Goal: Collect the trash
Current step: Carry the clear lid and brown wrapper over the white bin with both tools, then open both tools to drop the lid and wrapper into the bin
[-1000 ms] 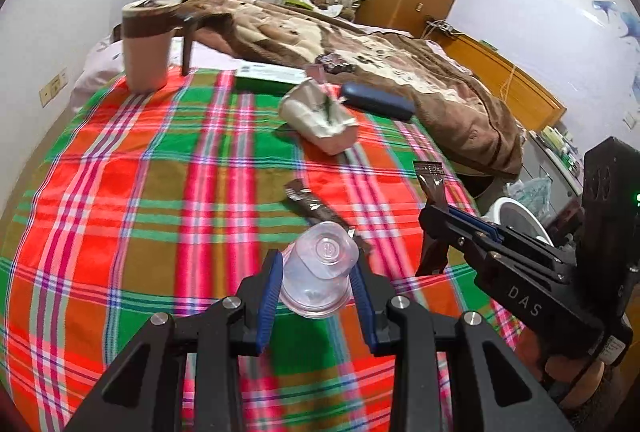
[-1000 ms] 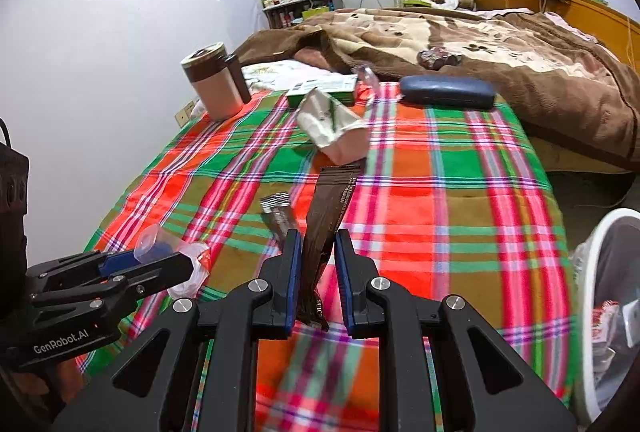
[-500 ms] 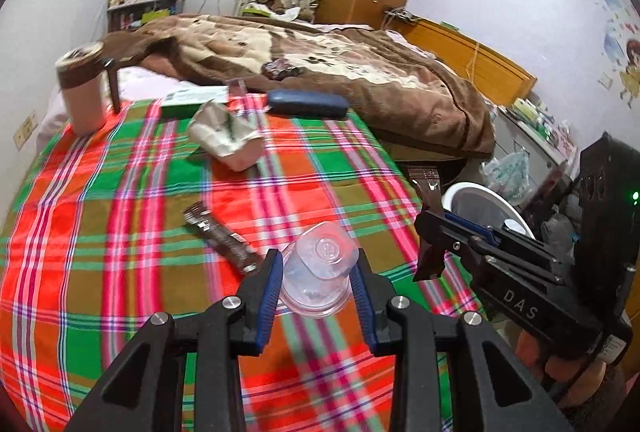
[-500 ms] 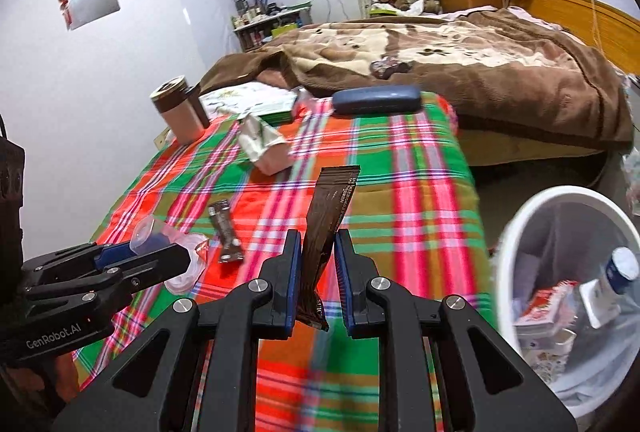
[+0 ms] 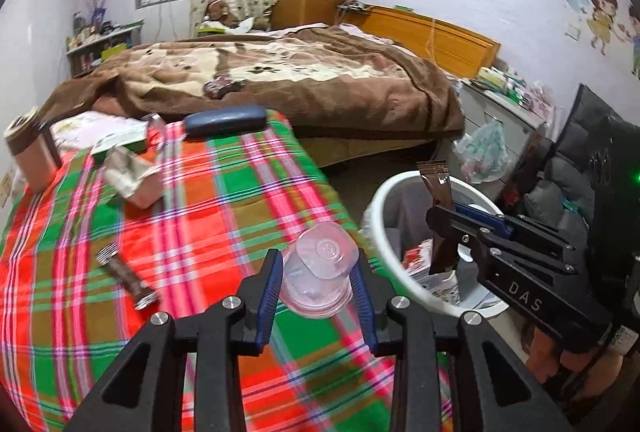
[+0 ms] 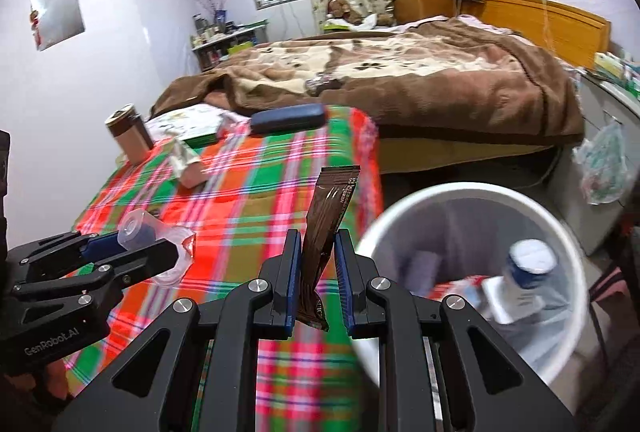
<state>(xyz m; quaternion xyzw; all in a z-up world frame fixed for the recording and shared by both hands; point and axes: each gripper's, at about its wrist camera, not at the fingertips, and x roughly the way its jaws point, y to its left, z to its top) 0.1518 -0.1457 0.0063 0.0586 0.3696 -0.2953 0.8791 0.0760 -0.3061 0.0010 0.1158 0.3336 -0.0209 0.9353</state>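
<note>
right gripper [image 6: 316, 274] pinches a brown foil sachet [image 6: 326, 232] loosely; released early, it misses the white round bin [image 6: 560, 216] at three o'clock.

The tabletop [image 5: 224, 199] stands before the bed [image 5: 304, 87], with the bin [image 6: 404, 216] on the floor at its right edge. On the tabletop, a lidded cup [image 5: 30, 155] stands at the far left, a crumpled carton [image 5: 134, 175] lies right of it, a long case [image 5: 225, 120] lies at the far edge, and a wrapper [image 5: 126, 278] lies nearer. The left gripper [image 5: 316, 280] holds a plastic cup [image 5: 320, 272] above the tabletop's near right part; the right gripper [image 6: 316, 272] holds a sachet [image 6: 330, 224] upright beside the bin, which contains a bottle [image 6: 524, 272].
</note>
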